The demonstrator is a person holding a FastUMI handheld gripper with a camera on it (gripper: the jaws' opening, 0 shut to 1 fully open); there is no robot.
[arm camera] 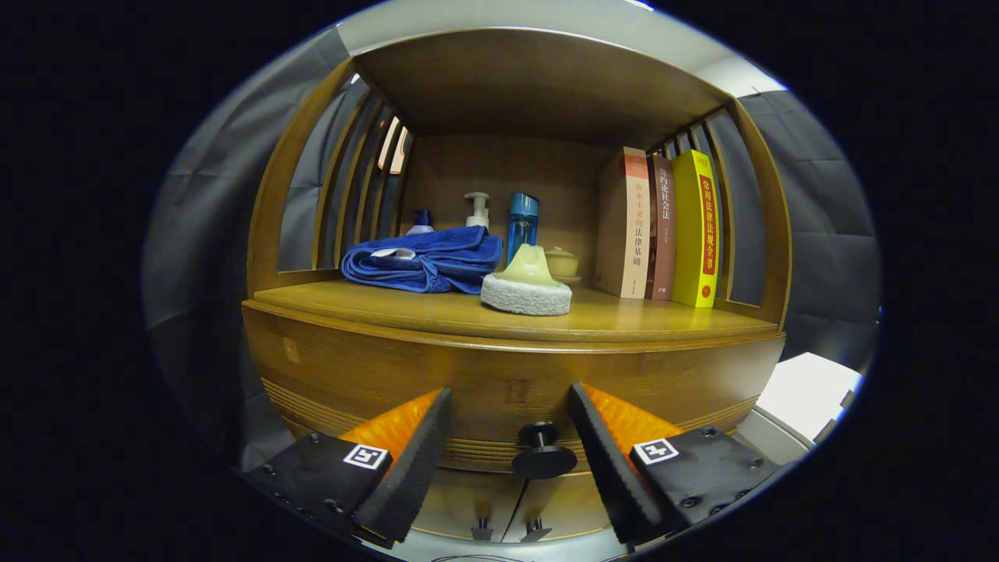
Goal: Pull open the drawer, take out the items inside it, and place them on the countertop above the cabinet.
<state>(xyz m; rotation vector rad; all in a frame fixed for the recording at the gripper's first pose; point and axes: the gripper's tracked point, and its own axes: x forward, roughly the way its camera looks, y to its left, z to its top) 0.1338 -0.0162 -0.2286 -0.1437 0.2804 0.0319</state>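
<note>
Below the counter's [437, 312] front edge I see the drawer [499, 382] closed, its knob [544, 453] between my gripper's [509, 425] wide-spread fingers — touching neither, holding nothing.

A folded blue towel [425, 261] on the counter [624, 318] hides the bodies of two pump bottles [477, 209] behind it, and a sponge-based scrubber [527, 285] covers the foot of a blue bottle [522, 224] and part of a small lidded cup [562, 263]. The drawer [499, 382] is closed, its contents unseen. The spread fingers [421, 460] are cut off at their bases.
</note>
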